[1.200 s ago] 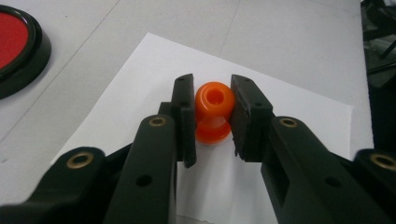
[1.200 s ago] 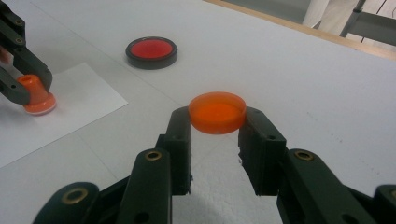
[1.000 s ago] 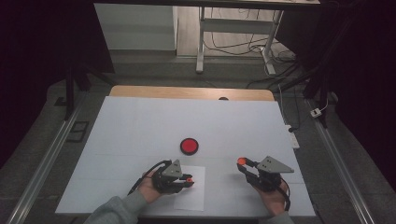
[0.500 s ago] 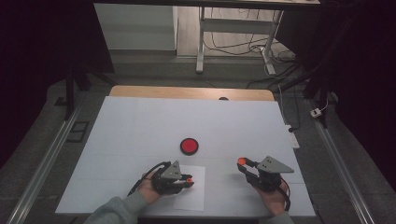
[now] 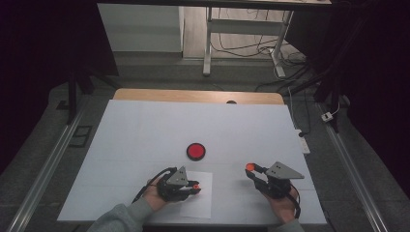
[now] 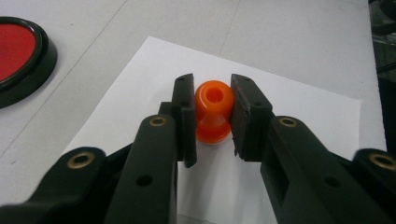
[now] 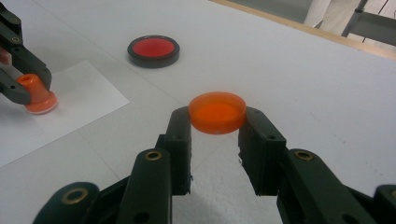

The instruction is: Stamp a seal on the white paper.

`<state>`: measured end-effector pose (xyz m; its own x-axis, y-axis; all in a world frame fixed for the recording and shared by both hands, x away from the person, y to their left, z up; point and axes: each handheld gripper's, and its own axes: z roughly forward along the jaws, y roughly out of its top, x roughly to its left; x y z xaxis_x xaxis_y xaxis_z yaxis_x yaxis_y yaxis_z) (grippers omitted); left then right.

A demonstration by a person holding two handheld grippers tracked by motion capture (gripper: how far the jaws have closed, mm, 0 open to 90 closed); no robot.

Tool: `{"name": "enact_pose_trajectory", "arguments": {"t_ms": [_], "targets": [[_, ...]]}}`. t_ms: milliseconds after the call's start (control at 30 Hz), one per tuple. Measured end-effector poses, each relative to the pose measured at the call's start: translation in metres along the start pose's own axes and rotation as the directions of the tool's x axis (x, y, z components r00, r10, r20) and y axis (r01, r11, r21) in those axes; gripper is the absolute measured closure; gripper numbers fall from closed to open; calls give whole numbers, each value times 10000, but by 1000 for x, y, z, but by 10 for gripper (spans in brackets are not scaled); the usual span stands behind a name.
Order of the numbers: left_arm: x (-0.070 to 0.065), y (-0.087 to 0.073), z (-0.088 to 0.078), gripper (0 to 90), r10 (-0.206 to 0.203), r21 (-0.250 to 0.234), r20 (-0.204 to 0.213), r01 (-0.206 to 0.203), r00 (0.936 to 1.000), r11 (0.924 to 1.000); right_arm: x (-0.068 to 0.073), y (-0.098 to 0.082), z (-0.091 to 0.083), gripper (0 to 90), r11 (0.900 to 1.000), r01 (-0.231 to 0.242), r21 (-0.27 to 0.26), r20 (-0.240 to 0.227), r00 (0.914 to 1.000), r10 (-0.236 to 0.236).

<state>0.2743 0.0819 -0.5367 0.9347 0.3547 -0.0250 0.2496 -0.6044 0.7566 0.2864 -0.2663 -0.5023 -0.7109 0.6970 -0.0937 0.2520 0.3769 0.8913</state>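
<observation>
A: Status on the left gripper point(image 6: 212, 116)?

B: We've got its jaws clamped on the orange stamp point(image 6: 213, 112), pinching the handle from both sides. The stamp stands upright with its base down on the paper point(image 6: 299, 121). From the high view we see the same gripper point(image 5: 193, 186) low over the paper point(image 5: 200, 198), near the table's point(image 5: 145, 130) front edge, left of centre.

A: And the right one?

B: On the right gripper point(image 7: 217, 121) we have the jaws closed on the orange cap point(image 7: 217, 112), gripped by its rim and lying flat between the tips. We read it as held above the table point(image 7: 303, 70), not resting on it. High view puts that gripper point(image 5: 251, 168) right of centre, with the cap point(image 5: 250, 166) at its tip, well apart from the stamp.

A: Anything else we should note?

B: We see an ink pad point(image 5: 196, 151), red in a black rim, sitting on the table beyond the two grippers, roughly between them. In the right gripper view the pad point(image 7: 154, 50) lies far left of the cap, and the left gripper's stamp point(image 7: 37, 95) shows on the paper point(image 7: 88, 95) at the left edge. The pad point(image 6: 18, 56) is just off the paper's corner.
</observation>
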Motion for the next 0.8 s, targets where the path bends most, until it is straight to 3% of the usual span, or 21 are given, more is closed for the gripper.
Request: {"name": "enact_pose_trajectory", "arguments": {"t_ms": [733,800], "targets": [[0,1,0,725,72,22,11,-72,10000,10000,0,0,1,645,10000,15,-12,-8,10000,-15],[1,2,-1,725,172,-142,27,-171,9998,9998,0,0,0,645,10000,24,-11,-16,10000,-24]]}}
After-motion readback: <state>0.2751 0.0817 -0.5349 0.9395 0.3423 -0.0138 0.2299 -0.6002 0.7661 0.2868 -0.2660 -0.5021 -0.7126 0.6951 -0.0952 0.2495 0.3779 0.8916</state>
